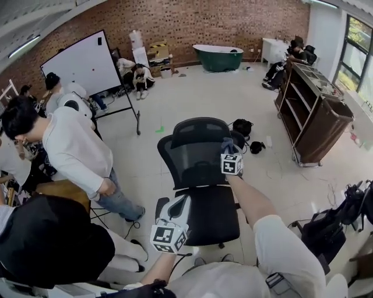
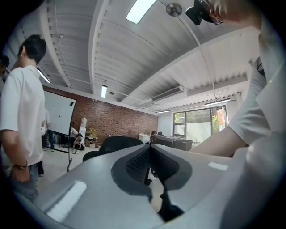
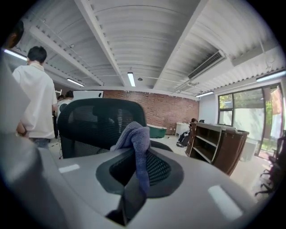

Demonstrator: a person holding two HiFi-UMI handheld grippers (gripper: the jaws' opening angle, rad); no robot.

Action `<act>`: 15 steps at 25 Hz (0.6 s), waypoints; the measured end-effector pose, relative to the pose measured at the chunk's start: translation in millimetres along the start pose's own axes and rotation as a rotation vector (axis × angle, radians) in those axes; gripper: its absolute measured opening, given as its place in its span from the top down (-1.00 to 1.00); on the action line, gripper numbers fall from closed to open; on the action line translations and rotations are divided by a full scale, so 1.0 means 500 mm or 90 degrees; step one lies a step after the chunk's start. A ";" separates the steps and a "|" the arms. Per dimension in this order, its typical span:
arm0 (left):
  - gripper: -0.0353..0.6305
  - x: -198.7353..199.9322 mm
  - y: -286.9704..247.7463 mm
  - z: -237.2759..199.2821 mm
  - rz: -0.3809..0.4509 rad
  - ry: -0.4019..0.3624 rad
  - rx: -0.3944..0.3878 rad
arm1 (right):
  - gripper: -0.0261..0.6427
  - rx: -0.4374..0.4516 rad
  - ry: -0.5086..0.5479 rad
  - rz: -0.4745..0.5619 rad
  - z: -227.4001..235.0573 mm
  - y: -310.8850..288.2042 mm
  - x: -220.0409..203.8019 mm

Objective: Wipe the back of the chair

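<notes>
right gripper point(image 3: 139, 155) clamps soft blue-grey cloth point(image 3: 134, 134); limp, light, best held bunched; black mesh office chair back point(image 1: 195, 152) likely flexes, swivels; left gripper point(image 2: 149, 154) closed, empty

Room bright & even, no harsh contrast. Daylight comes from windows point(image 1: 356, 46) at the head view's right edge; glass there washed out. Overhead fill from a ceiling tube light point(image 2: 140, 10) in left gripper view, blown to pure white. Strip light point(image 3: 131, 79) in right gripper view also clipped. Big window point(image 2: 203, 127) in left gripper view overexposed, slight haze round it. Shadows soft: only a faint patch under the office chair point(image 1: 201, 174) on pale floor point(image 1: 192, 99). All 3 views fisheye: brick wall point(image 1: 204, 23) bows, gripper views have black vignette at corners. Left gripper point(image 2: 149, 154) & right gripper point(image 3: 136, 150) bodies sit near the lens and look soft; bg sharper.
</notes>
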State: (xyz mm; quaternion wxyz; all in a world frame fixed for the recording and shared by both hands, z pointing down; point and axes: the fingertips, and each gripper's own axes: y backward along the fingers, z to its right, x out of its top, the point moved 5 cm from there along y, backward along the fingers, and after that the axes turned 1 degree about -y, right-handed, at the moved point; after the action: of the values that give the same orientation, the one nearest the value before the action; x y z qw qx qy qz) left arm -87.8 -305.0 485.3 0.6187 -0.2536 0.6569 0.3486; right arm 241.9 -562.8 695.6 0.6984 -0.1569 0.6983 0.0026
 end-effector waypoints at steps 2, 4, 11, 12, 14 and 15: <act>0.67 -0.010 -0.007 0.009 0.002 0.000 -0.030 | 0.78 -0.008 0.012 0.005 0.020 0.006 -0.014; 0.67 -0.013 -0.029 0.027 -0.003 0.000 -0.041 | 0.78 0.010 0.007 0.017 0.017 0.004 -0.006; 0.67 -0.003 -0.047 0.025 -0.011 0.008 0.015 | 0.78 0.231 -0.003 0.030 -0.310 -0.004 0.017; 0.67 -0.001 -0.042 0.020 -0.006 0.009 0.027 | 0.78 0.257 0.002 0.019 -0.366 -0.020 0.010; 0.67 0.001 -0.039 0.008 -0.002 0.007 0.050 | 0.78 0.291 0.020 -0.008 -0.453 -0.078 -0.006; 0.67 0.000 -0.044 0.003 -0.006 0.005 0.062 | 0.78 0.299 0.029 -0.024 -0.479 -0.115 -0.017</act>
State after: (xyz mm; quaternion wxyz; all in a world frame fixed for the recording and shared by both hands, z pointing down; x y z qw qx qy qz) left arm -70.3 -317.7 482.4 0.6292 -0.2281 0.6743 0.3120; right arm 21.0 -669.2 722.1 0.6997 -0.0034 0.6924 -0.1762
